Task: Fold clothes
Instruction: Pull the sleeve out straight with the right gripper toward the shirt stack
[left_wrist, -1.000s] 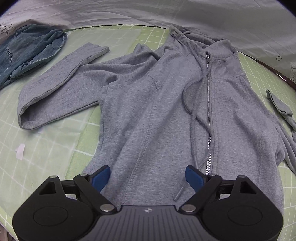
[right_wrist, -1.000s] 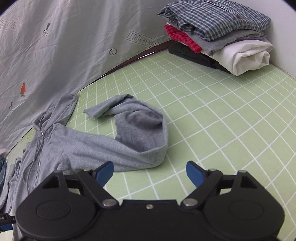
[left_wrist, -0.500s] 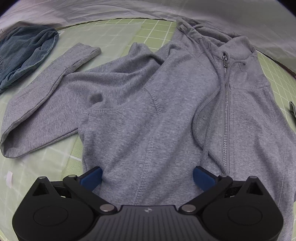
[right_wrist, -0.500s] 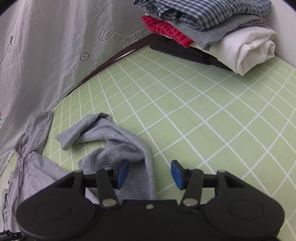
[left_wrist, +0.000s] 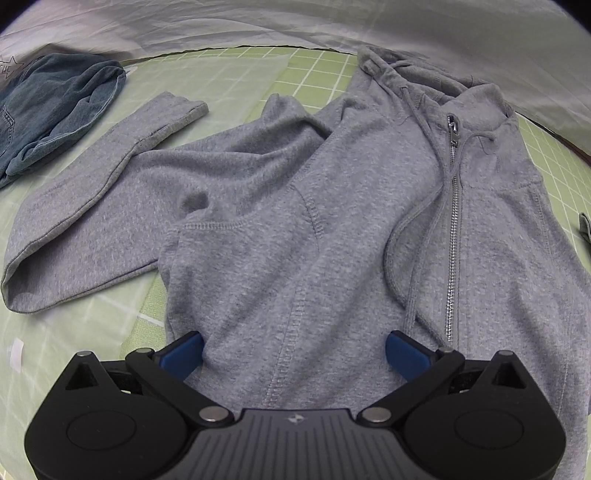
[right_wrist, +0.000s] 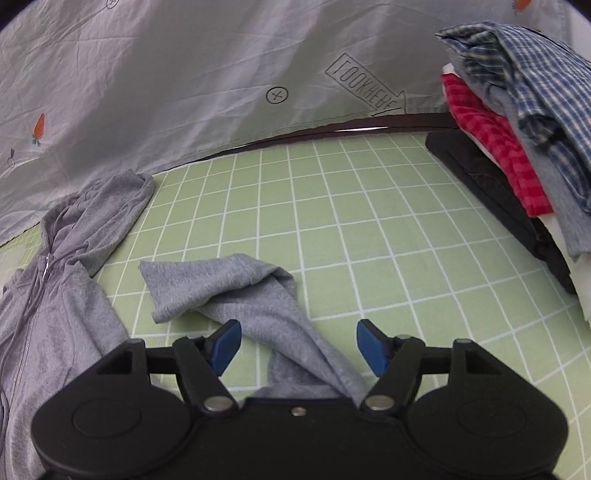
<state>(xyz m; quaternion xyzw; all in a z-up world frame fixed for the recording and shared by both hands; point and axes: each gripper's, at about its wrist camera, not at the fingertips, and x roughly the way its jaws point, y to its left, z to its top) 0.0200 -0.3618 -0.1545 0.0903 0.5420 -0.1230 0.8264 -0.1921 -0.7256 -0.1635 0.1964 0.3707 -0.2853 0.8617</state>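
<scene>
A grey zip-up hoodie (left_wrist: 295, 229) lies front-up on the green grid mat (left_wrist: 229, 70), zipper (left_wrist: 452, 221) closed, one sleeve (left_wrist: 85, 192) spread out to the left. My left gripper (left_wrist: 294, 349) hovers low over the hoodie's lower front, wide open, with the fabric lying flat between its blue pads (left_wrist: 184, 352). The other sleeve (right_wrist: 258, 295) lies crumpled on the mat (right_wrist: 369, 229) in the right wrist view. My right gripper (right_wrist: 297, 347) is over that sleeve, its jaws opening; the cloth runs between them but neither pad (right_wrist: 225, 345) presses on it.
A blue denim garment (left_wrist: 51, 110) lies at the mat's far left. A stack of folded clothes (right_wrist: 517, 140), plaid on top, stands at the right edge. A grey printed sheet (right_wrist: 184, 81) hangs behind the mat. A small white scrap (left_wrist: 16, 352) lies on the mat at the left.
The left gripper came closer to the hoodie and opened wider, then held still. The right gripper swung across the sleeve, narrowed, then widened again, and its view rolled.
</scene>
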